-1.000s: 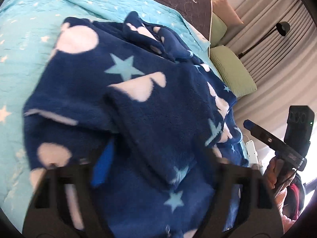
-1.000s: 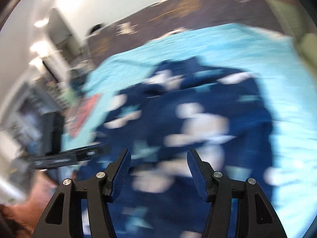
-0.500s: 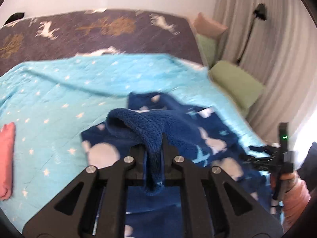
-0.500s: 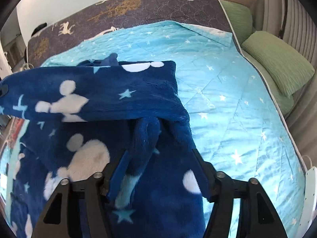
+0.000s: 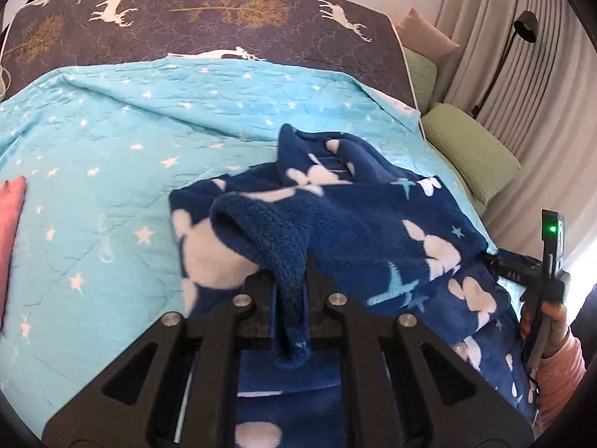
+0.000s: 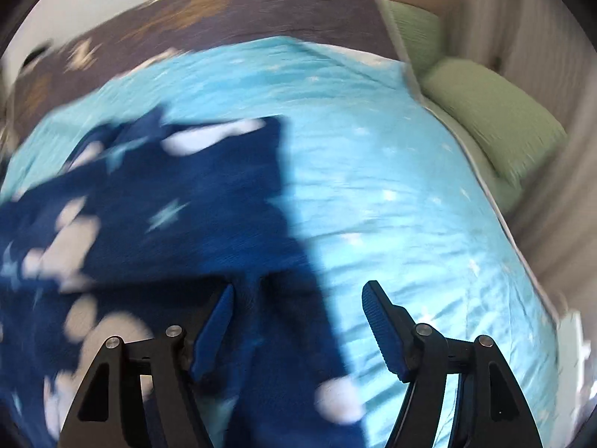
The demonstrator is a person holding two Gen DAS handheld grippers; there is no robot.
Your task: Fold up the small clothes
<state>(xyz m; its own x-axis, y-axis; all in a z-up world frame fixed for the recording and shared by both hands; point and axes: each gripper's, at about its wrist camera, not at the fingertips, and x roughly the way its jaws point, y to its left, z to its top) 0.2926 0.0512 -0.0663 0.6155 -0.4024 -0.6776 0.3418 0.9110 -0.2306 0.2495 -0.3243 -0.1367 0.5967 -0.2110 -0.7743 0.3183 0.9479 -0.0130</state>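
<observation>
A navy fleece garment (image 5: 373,224) with white mouse-head shapes and pale blue stars lies bunched on the turquoise star bedspread (image 5: 112,149). My left gripper (image 5: 291,283) is shut on a fold of its fleece edge and holds that fold raised above the bed. The right wrist view is blurred by motion: my right gripper (image 6: 298,313) is open, its blue pads (image 6: 380,321) wide apart, over the right edge of the garment (image 6: 168,224). The right gripper's handle (image 5: 548,268) shows at the right of the left wrist view.
A dark headboard-end cover (image 5: 209,18) with deer and trees runs along the far side. Green pillows (image 5: 470,153) and a pink one lie at the right by the curtains and a floor lamp (image 5: 522,26). A pink cloth (image 5: 11,239) lies at the left edge.
My left gripper closed on the fleece fold and keeps it lifted. My right gripper let go of the garment, opened wide and is swinging to the right.
</observation>
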